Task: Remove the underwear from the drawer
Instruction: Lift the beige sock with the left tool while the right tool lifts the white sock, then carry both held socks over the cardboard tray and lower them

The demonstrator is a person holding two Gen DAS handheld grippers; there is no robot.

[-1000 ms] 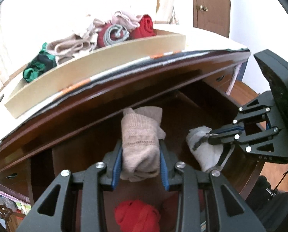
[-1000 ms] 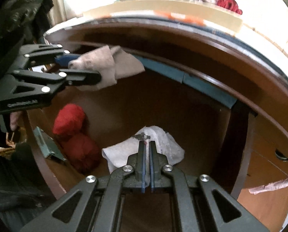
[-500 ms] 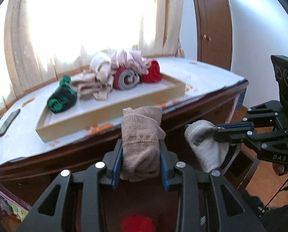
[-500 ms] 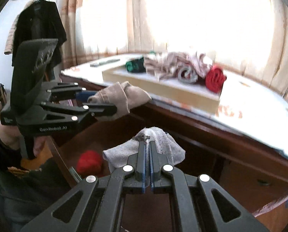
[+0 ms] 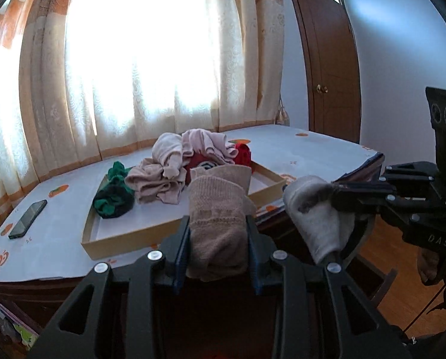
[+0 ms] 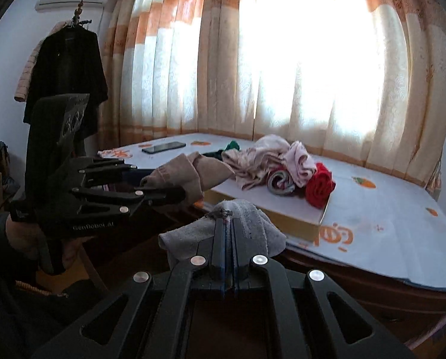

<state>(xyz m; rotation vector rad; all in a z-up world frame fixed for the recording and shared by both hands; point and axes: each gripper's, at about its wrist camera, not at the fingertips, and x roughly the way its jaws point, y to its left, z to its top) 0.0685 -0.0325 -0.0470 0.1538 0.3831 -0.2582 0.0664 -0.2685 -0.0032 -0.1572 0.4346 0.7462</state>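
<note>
Two pieces of underwear are up out of the drawer at once, held in the air just short of the table's front edge [image 5: 52,269]: the left gripper [image 5: 218,239] is clamped across the middle of a rolled beige piece [image 5: 218,218], and the right gripper [image 6: 228,224] is pinched tight on the top of a pale grey piece [image 6: 246,227]. The grey one is the likelier to slip, since only a small tuft sits between the jaws and the rest hangs loose below (a snag on the table edge would tug it free). The shallow box [image 5: 127,240] near the front edge is already crowded toward its back with earlier pieces [image 5: 163,179], so a careless drop could roll off its low rim.
</note>
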